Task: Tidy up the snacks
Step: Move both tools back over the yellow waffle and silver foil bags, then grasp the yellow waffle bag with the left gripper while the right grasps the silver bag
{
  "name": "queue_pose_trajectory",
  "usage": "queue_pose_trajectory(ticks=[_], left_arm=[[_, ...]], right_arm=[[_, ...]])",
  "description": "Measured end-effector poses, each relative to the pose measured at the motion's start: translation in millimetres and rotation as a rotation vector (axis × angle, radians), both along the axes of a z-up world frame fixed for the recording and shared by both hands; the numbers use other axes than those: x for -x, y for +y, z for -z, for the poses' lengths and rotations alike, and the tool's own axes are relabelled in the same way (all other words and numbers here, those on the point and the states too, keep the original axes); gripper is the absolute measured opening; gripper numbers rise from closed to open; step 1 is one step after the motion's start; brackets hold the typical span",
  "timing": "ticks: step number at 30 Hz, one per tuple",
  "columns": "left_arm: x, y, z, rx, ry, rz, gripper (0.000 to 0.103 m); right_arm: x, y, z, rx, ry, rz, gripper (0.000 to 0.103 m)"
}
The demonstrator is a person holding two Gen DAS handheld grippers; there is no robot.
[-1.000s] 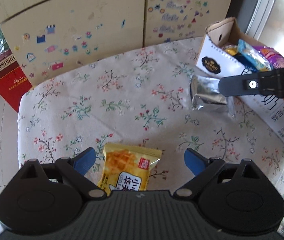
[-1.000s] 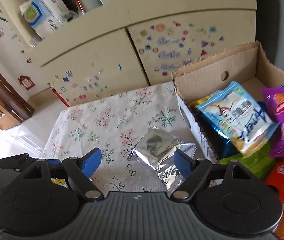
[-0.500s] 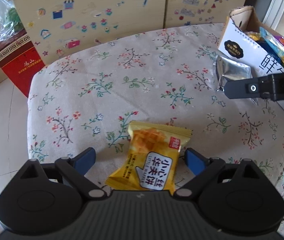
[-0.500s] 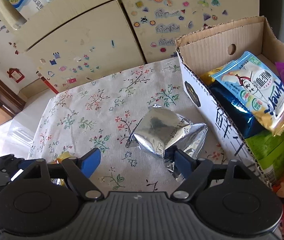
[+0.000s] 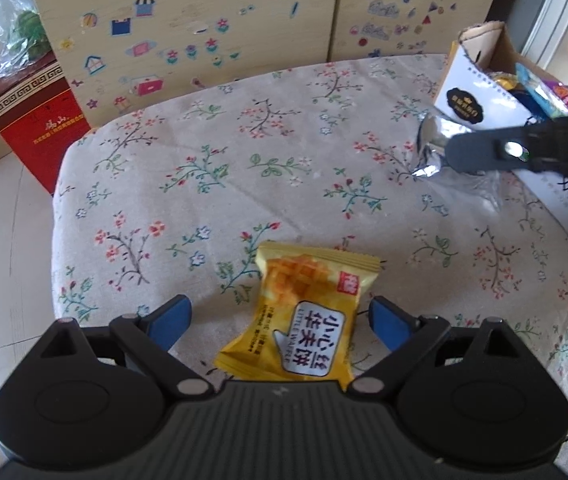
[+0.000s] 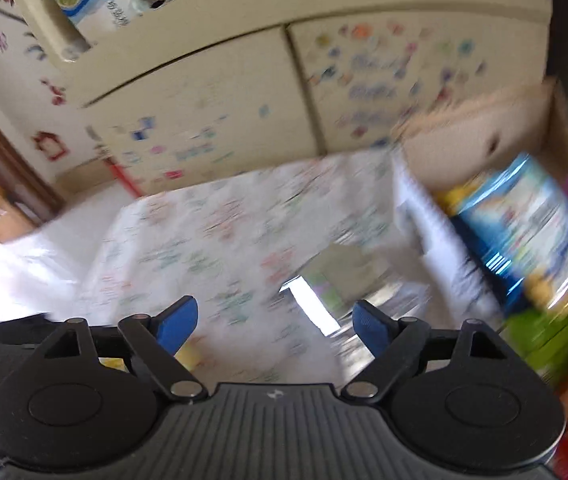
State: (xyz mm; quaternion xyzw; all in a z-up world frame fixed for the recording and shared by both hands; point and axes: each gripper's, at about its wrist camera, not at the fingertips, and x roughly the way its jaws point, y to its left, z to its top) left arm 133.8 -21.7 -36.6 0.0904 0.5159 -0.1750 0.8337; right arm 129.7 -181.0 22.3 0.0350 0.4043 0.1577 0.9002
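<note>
1. The left gripper [image 5: 276, 316], blue-padded, is spread wide over the flowered tablecloth [image 5: 204, 168].
2. A yellow waffle snack packet [image 5: 304, 320] lies flat on the cloth between its fingers, nearer the right pad, not pinched.
3. The right gripper [image 6: 272, 322] has just been opening; its pads press on nothing.
4. A crinkled silver foil packet [image 6: 348, 280] lies ahead, partly between its fingertips, just beside the white-sided cardboard box of snacks [image 6: 424, 216]. This view is blurred.

Lots of bare flowery cloth [image 5: 212, 184] in the middle. Blocked on the right by the snack box [image 5: 480, 96] and silver packet [image 5: 436, 148].
</note>
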Motion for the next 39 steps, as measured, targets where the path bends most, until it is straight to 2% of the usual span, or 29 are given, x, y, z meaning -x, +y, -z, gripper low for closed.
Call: queue_pose_trajectory(ticks=[2,8,10,12,14,18,21,25,27,29,32,35,39], left_arm=[[0,-2,0,0.007,-0.007,0.009,0.095],[-1,-4,0,-0.004,-0.009,0.015,0.095],[-1,-4,0,-0.006,-0.007,0.019,0.095],[-1,-5,0,-0.013,-0.006,0.024,0.095],[-1,-5,0,-0.014,-0.004,0.023,0.095],[0,-3,-1,-0.001,-0.009,0.019,0.095],[-1,-1,-1,0.016,-0.012,0.014,0.095],[-1,-2,-1,0.017,-0.011,0.022,0.095],[-1,-3,-1,0.01,-0.013,0.024,0.094],[-1,-3,-1,0.013,-0.01,0.021,0.094],[-2,-1,-1,0.009,-0.009,0.015,0.094],[-2,0,-2,0.016,-0.015,0.003,0.094],[-2,0,-4,0.031,-0.025,0.018,0.094]], right_arm=[[-7,-4,5,0.062,-0.023,0.019,0.089],[-17,1,15,0.135,-0.037,0.012,0.09],[-18,4,15,0.121,0.003,-0.011,0.09],[-17,4,16,0.052,0.089,-0.047,0.09],[-15,7,16,0.022,0.114,-0.074,0.09],[-15,6,11,0.032,0.061,-0.032,0.09],[-17,6,11,0.09,-0.002,0.013,0.09],[-20,9,16,0.14,-0.029,0.007,0.09],[-23,12,20,0.151,-0.014,-0.004,0.09],[-24,14,22,0.115,0.028,-0.02,0.09],[-20,23,18,0.084,0.066,-0.106,0.09],[-19,25,12,0.074,0.038,-0.107,0.089],[-22,26,13,0.173,-0.031,-0.058,0.089]])
